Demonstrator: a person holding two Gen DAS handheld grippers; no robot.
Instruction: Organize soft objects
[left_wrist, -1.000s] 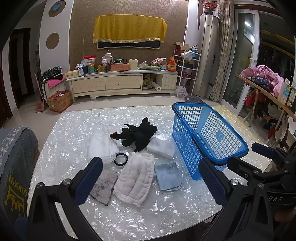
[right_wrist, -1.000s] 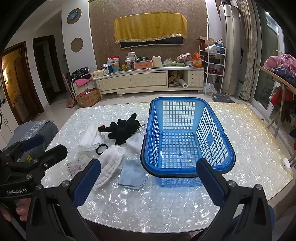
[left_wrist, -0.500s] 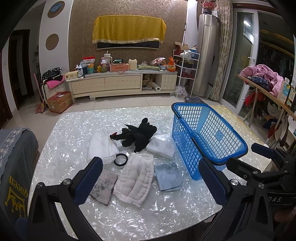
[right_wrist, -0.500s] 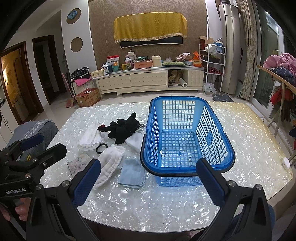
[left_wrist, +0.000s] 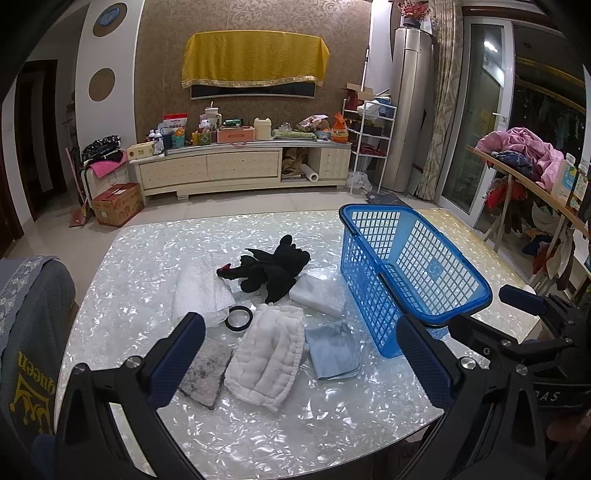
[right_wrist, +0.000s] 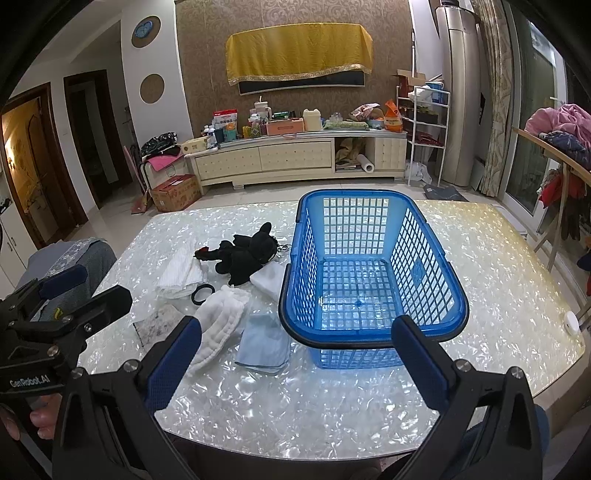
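An empty blue basket (right_wrist: 373, 325) (left_wrist: 476, 295) stands on the pearly table. To its left lie a black plush toy (left_wrist: 273, 267) (right_wrist: 247, 254), a quilted white cloth (left_wrist: 267, 358) (right_wrist: 218, 314), a folded white towel (left_wrist: 197, 291) (right_wrist: 177, 273), a small white cloth (left_wrist: 319, 293) (right_wrist: 267, 280), a light blue cloth (left_wrist: 332, 349) (right_wrist: 264, 343), a grey patterned cloth (left_wrist: 207, 371) (right_wrist: 157, 319) and a black ring (left_wrist: 239, 317) (right_wrist: 202, 294). My left gripper (left_wrist: 303, 365) (right_wrist: 85, 291) hovers open over the near edge, before the cloths. My right gripper (right_wrist: 295, 363) (left_wrist: 517, 302) is open in front of the basket. Both hold nothing.
The table (right_wrist: 295, 406) has bare surface near its front edge and to the right of the basket. A chair back with a grey cover (left_wrist: 26, 332) stands at the left. A small white disc (right_wrist: 571, 321) lies at the table's right edge. A cluttered cabinet (left_wrist: 240, 170) lines the far wall.
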